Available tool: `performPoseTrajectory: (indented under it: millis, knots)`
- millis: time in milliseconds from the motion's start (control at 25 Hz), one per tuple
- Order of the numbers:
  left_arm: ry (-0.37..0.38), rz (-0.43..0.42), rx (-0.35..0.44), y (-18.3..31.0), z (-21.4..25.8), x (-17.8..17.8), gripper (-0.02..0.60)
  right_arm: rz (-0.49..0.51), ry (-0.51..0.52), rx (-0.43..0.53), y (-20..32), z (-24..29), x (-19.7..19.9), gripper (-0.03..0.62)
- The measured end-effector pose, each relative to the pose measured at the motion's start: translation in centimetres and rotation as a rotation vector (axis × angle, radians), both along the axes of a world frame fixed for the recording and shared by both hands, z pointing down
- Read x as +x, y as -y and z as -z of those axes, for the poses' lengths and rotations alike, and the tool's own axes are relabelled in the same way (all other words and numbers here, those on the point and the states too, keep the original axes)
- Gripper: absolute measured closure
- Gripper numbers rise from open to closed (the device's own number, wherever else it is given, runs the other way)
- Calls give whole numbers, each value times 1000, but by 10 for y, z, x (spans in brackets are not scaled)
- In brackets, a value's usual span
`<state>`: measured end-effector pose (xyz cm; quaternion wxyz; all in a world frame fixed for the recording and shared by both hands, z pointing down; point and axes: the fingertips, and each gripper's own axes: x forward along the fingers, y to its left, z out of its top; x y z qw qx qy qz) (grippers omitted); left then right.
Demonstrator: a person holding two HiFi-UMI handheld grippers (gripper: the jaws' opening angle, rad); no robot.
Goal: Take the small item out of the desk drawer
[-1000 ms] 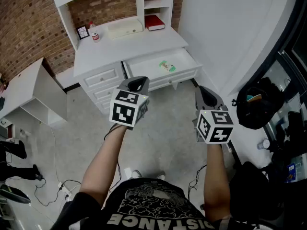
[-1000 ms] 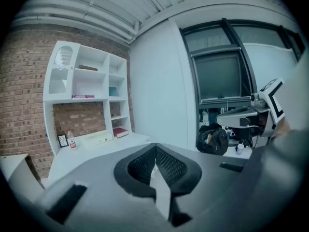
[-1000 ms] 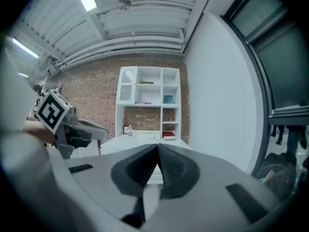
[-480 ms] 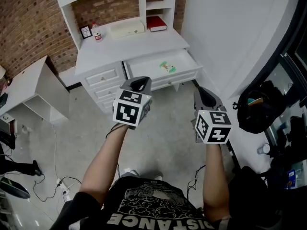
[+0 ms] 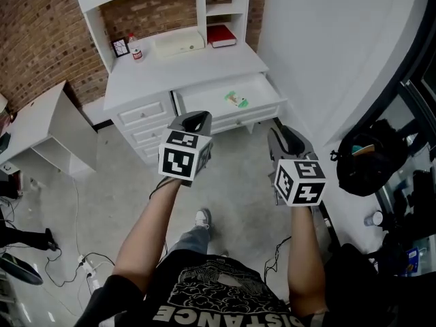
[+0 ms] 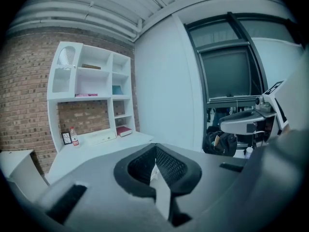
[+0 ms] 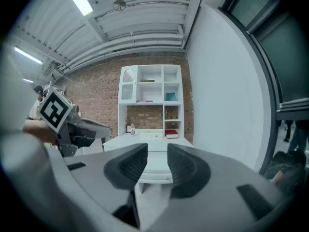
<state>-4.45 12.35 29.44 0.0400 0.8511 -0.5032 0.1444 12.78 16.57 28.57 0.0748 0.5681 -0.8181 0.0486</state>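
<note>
A white desk (image 5: pixel 184 70) stands ahead with its right drawer (image 5: pixel 271 105) pulled open. A small green and white item (image 5: pixel 236 99) lies inside the drawer. Both grippers hover in the air in front of the desk, well short of the drawer. My left gripper (image 5: pixel 195 116) points at the desk; its jaws (image 6: pixel 155 149) meet at the tips with nothing in them. My right gripper (image 5: pixel 281 136) is to the right of it. Its jaws (image 7: pixel 157 151) are opening, with a gap between them and nothing in it. The drawer front (image 7: pixel 154 176) shows through that gap.
On the desktop are a red book (image 5: pixel 220 33), a white box (image 5: pixel 178 43), a small bottle (image 5: pixel 137 51) and a framed picture (image 5: pixel 120 46). A low white side table (image 5: pixel 48 131) stands at the left. A black backpack (image 5: pixel 364 159) and a white wall are at the right. Cables (image 5: pixel 88 264) lie on the floor.
The right gripper's jaws have parted from shut. Both grippers have drifted slightly left, and the person's shoe now shows on the floor below them.
</note>
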Motion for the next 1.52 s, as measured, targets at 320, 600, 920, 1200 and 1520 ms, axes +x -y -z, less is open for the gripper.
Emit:
performPoseTrajectory:
  millis: [320, 600, 920, 1200, 1520]
  knots:
    - [-2, 16, -4, 41, -6, -7, 573, 26, -6, -11, 40, -7, -5, 398]
    - [0, 7, -9, 96, -14, -10, 574, 11, -23, -21, 93, -14, -8, 353]
    - [-33, -26, -28, 180, -20, -18, 573, 6, -13, -65, 168, -22, -26, 295]
    - [-41, -63, -44, 248, -24, -25, 574, 7, -8, -103, 232, -24, -40, 228]
    - [-43, -81, -49, 306, -28, -37, 573, 2, -19, -118, 287, -29, -59, 200]
